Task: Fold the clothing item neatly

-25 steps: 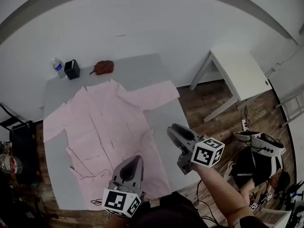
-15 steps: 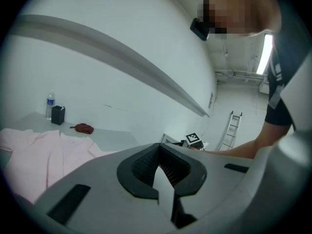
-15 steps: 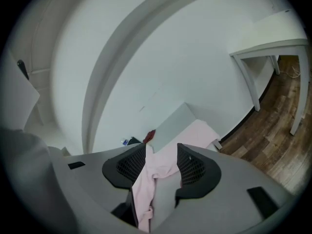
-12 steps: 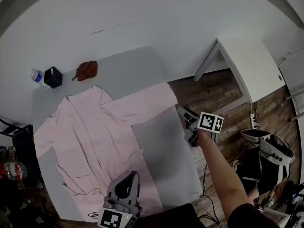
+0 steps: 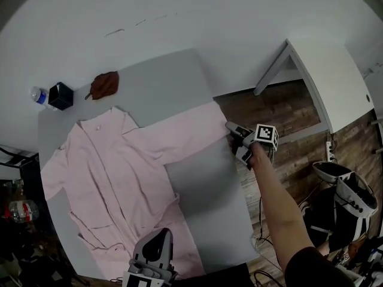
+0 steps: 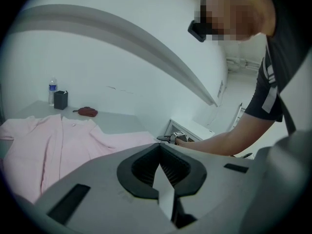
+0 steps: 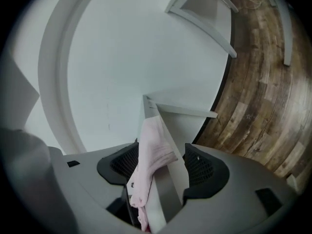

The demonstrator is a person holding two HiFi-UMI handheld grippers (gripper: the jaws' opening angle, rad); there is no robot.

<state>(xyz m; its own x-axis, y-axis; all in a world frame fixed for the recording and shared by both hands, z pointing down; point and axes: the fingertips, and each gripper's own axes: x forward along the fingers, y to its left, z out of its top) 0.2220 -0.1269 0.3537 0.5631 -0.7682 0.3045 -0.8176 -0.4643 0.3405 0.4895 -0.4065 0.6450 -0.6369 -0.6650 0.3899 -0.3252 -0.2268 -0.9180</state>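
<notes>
While the right gripper [image 5: 232, 129] reaches out to the far right edge of the grey table [image 5: 161, 76], its jaws are opening. The right gripper view shows the cuff of the pink sleeve [image 7: 153, 140] hanging between them. The cuff droops closer to the pad on that view's left, and neither pad presses on it. The person's bare forearm [image 5: 275, 202] stretches from the lower right of the head view up to this gripper, above the wooden floor [image 5: 269, 106].

The pink shirt [image 5: 114, 172] lies spread flat and face up across the left and middle of the table, collar toward the far side and hem toward the person. The sleeve on the person's right runs straight out from the body of the shirt to the table's right edge, where the cuff sits in the opening claw. The other sleeve lies toward the table's left edge.

The left gripper [image 5: 157, 244] hangs over the near edge of the table, by the shirt's hem. Its jaws are closed tight, pad against pad.

At the far left corner of the table a water bottle [image 5: 37, 94] stands just beside a small black box [image 5: 60, 95]. A reddish-brown bundle [image 5: 105, 84] lies near them, just beyond the collar. A white side table [image 5: 326, 82] stands on the floor off to the right, apart from the grey one.
</notes>
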